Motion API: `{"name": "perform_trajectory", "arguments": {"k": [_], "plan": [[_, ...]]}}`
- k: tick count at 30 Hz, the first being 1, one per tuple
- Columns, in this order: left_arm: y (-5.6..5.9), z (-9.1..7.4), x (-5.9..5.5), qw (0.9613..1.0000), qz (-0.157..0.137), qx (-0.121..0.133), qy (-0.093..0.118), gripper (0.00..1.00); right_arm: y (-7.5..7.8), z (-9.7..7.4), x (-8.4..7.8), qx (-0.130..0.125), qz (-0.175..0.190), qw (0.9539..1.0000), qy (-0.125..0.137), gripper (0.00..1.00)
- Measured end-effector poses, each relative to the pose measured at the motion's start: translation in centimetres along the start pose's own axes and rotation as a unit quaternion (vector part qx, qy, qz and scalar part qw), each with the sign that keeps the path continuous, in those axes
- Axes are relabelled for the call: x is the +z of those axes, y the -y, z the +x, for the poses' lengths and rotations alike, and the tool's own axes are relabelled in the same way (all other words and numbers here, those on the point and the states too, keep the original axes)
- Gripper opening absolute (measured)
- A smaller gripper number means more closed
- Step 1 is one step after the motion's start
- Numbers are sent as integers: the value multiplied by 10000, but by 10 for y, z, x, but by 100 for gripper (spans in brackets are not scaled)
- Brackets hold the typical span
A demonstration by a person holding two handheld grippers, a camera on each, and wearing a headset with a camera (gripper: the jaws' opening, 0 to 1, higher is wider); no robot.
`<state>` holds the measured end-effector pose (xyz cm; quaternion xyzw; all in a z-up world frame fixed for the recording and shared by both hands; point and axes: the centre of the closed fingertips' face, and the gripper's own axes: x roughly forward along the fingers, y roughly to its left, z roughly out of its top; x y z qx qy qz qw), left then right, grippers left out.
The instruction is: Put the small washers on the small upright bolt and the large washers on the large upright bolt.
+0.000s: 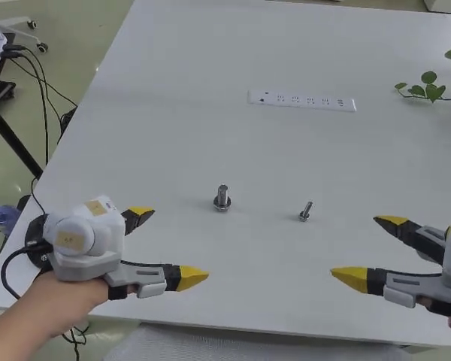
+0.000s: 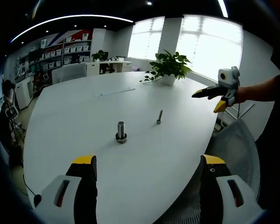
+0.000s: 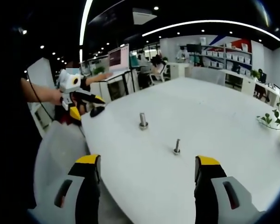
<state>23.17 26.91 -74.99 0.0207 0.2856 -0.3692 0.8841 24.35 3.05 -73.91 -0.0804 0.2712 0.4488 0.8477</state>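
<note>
A wide white table (image 1: 210, 113) stands in a bright open office, with shelves and desks along the far walls in the 2 gripper views. A white power strip (image 1: 301, 100) lies flat toward the far side of the table, and the leaves of a green plant (image 1: 436, 83) reach in at the far right edge. Black cables (image 1: 37, 83) hang off the table's left side down to the floor.

The 2 bolts stand upright on the bare top, near the middle of the near half and well apart from each other. The large bolt (image 1: 222, 198) is on the left, resting on its wider head; the small bolt (image 1: 306, 211) is to its right and slightly nearer the person.

The left claw (image 1: 173, 244) hovers over the near left corner of the table, its yellow-tipped jaws spread wide with nothing between them, pointing toward the right. The right claw (image 1: 362, 248) hovers at the near right edge, jaws likewise spread and holding nothing, pointing left. Both bolts sit between the 2 claws, touched by neither. In the left gripper view a grey chair (image 2: 233, 144) sits just off the table's near edge.
</note>
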Motion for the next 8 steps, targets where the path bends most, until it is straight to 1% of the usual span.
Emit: {"name": "perform_trajectory", "arguments": {"k": [2, 4, 8], "plan": [[-2, 1, -2, 10000, 12, -4, -52, 92, -1, 2, -4, 10, 1, 10000, -43, 84], [-2, 2, -2, 10000, 28, -19, -34, 92, 0, 2, -5, 22, 34, 10000, -39, 85], [-2, 2, -3, 10000, 49, -41, -64, 92, 1, 3, -3, 45, 49, 10000, 36, 89]]}}
